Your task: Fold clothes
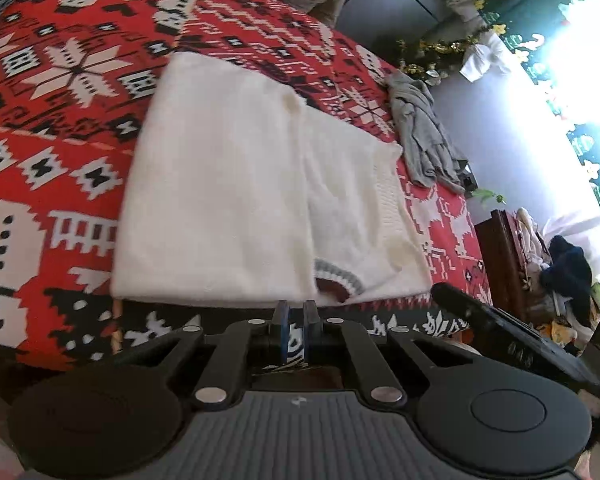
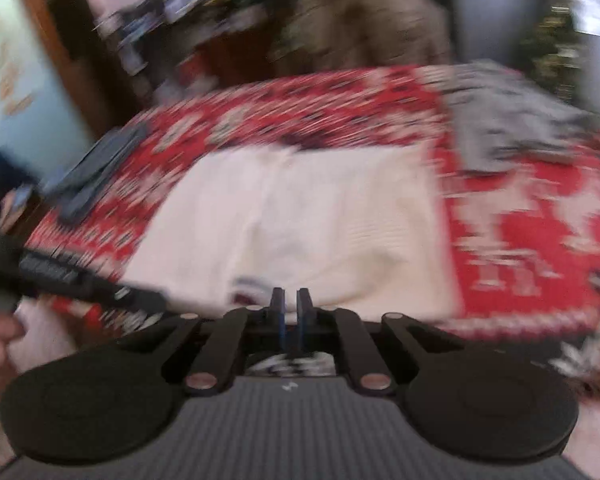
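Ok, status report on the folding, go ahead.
Left tool and right tool nearly closed, empty, at near edge. White sweater folded flat on red patterned blanket. Grey garment beside it, apart, unfolded.

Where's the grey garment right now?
In the left wrist view the grey garment lies crumpled on the red patterned blanket at its far right edge, just beyond the folded white sweater.
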Motion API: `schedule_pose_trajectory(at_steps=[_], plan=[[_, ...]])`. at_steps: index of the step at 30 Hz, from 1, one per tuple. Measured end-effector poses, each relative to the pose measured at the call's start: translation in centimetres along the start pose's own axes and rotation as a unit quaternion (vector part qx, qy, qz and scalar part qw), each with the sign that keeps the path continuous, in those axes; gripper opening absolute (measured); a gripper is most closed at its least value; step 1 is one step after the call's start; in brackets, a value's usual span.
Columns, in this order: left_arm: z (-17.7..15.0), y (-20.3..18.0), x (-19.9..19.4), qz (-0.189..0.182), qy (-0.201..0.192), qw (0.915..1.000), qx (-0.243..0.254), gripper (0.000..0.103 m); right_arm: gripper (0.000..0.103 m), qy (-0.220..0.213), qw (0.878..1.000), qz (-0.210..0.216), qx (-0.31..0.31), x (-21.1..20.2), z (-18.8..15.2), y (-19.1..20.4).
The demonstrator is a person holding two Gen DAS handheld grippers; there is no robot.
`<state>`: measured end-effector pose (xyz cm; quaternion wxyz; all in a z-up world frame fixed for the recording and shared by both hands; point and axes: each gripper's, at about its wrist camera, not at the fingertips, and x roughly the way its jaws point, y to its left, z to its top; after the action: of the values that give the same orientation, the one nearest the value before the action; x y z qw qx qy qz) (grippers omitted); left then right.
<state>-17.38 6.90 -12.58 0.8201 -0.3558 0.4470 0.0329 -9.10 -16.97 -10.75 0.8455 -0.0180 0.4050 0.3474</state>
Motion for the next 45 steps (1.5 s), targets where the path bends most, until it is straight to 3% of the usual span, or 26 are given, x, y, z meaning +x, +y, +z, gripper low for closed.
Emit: schedule_pose_trajectory(at_steps=[4,7,13,17,19,20,23,28,34,37,39,42,45], plan=[[0.2,-0.8,0.4,0.001,-0.002,1.0,0.007,0.008,0.016,-0.02,0.996,-0.075,0.051,-0.6,-0.5,-3.3],[0.4,-1.0,0.6,0.005,-0.001,1.0,0.003,0.009,0.019,-0.014,0.993,-0.092,0.072,-0.2,-1.1,-5.5],[0.8,-0.9,0.6,0.025,-0.006,0.9997,0.001,0.009,0.019,-0.011,0.993,-0.077,0.09,0.7,-1.6,-6.9],[1.4,-0.2,0.2,0.039,-0.017,0.999,-0.013,0.02,0.019,-0.001,0.994,-0.069,0.09,2.1,-1.2,-6.9],[1.6,0.4,-0.1,0.049,-0.022,0.9984,-0.018,0.02,0.015,0.005,0.994,-0.068,0.087,2.6,-1.1,-6.7],[1.7,0.8,-0.4,0.053,-0.024,0.9981,-0.02,0.02,0.008,0.003,0.994,-0.069,0.082,2.6,-1.0,-6.5],[2.1,2.4,-1.5,0.062,-0.038,0.9969,-0.028,0.02,0.006,-0.009,0.995,-0.07,0.068,2.0,-0.6,-5.6],[2.6,5.9,-4.0,0.072,-0.062,0.9938,-0.057,0.02,0.005,-0.064,0.997,-0.044,0.018,-1.3,2.7,-0.8],[2.1,9.1,-7.4,0.067,-0.095,0.9897,-0.084,0.02,0.005,-0.093,0.992,0.025,-0.082,-1.9,6.5,9.3],[1.5,10.5,-8.3,0.064,-0.103,0.9876,-0.1,0.02,0.005,-0.076,0.985,0.068,-0.142,-0.2,6.4,15.2],[1.0,11.2,-8.4,0.061,-0.102,0.987,-0.109,0.02,0.005,-0.039,0.98,0.089,-0.174,2.4,5.2,18.5],[0.5,11.8,-8.4,0.059,-0.1,0.9869,-0.112,0.02,0.005,0.024,0.974,0.079,-0.209,7.1,2.5,21.3],[0.3,12.0,-8.1,0.049,-0.096,0.988,-0.11,0.02,0.009,0.044,0.968,0.058,-0.239,9.5,0.5,22.0]])
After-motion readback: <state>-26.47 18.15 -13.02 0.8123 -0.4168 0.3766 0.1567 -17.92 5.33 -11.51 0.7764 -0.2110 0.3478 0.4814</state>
